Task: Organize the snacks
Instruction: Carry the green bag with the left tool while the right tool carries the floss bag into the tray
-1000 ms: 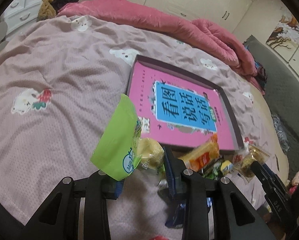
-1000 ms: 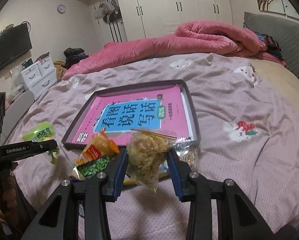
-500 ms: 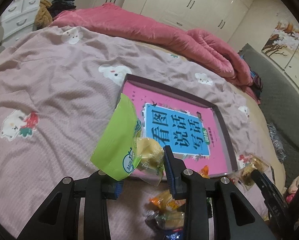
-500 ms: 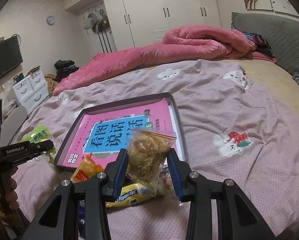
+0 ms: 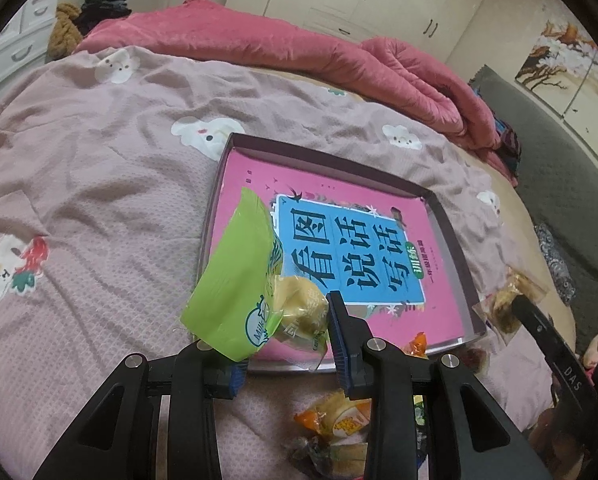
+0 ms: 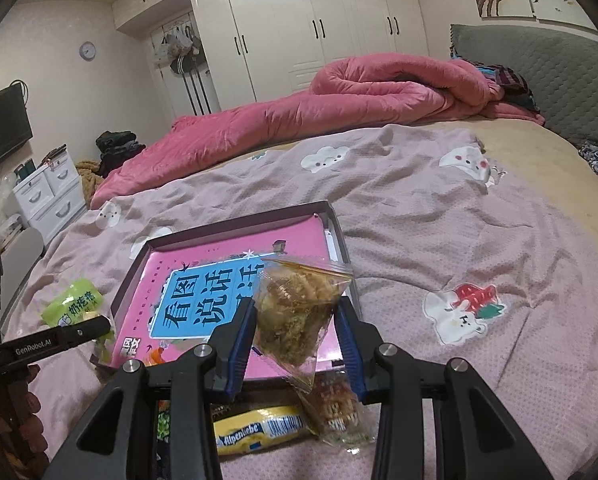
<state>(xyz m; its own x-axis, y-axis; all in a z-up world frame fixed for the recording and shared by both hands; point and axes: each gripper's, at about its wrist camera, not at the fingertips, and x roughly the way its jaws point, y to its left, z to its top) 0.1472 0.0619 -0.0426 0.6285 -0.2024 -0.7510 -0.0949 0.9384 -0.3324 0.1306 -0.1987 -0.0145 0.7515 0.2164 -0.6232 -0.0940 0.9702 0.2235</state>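
My left gripper [image 5: 283,320] is shut on a green snack packet [image 5: 235,292] with a yellowish cake showing through its clear end. It hangs over the near left corner of a dark shallow tray [image 5: 439,208] that holds a pink book [image 5: 339,248]. My right gripper [image 6: 295,312] is shut on a clear bag of brown shredded snack [image 6: 299,300], above the tray [image 6: 235,224] at its near right corner. In the right wrist view the left gripper [image 6: 79,332] and its green packet [image 6: 73,304] show at the far left. Loose snacks lie on the bedspread before the tray: an orange packet [image 5: 339,416] and a yellow Alpenliebe packet [image 6: 259,428].
The tray rests on a mauve bedspread [image 6: 459,240] with cartoon patches. A rolled pink quilt [image 6: 339,100] lies along the far side of the bed. A grey headboard [image 6: 539,64] stands at the right, white drawers [image 6: 47,196] at the left, wardrobes behind.
Both grippers have moved forward over the bed toward the tray with their packets still held. The loose snacks have slid down to the bottom of both views.
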